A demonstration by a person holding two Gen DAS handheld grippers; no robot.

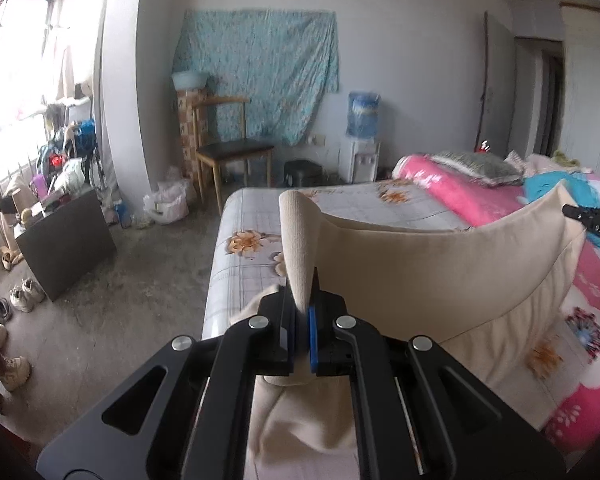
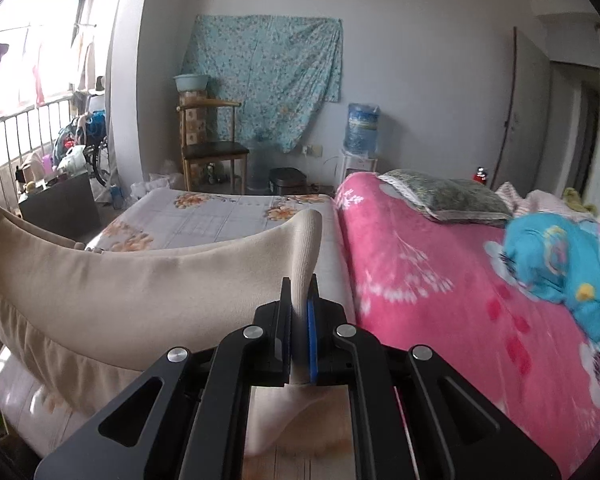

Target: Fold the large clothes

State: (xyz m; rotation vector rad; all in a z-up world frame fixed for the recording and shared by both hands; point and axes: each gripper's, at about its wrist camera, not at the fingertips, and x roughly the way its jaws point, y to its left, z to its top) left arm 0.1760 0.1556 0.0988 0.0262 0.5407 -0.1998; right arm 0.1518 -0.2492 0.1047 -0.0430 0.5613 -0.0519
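— What does the left wrist view give you?

— The left gripper (image 1: 300,320) sits low in the middle of the frame, jaws pinched tight on a ribbed corner of the beige garment (image 1: 440,272). The cloth stretches off toward the right edge, raised above the bed (image 1: 244,216) with its flowered sheet. At the far right edge a bit of the right gripper (image 1: 592,220) shows (only a black tip). A wooden chair (image 1: 228,148) stands at centre left, against the wall.

— And the right wrist view?

— Much the same, mirrored. The right gripper (image 2: 300,320) is clamped on another ribbed corner of the beige garment (image 2: 120,280), which sags away to the left edge of the frame. To the right lies a pink blanket (image 2: 440,300), with a grey pillow (image 2: 444,196) on it in the upper right.
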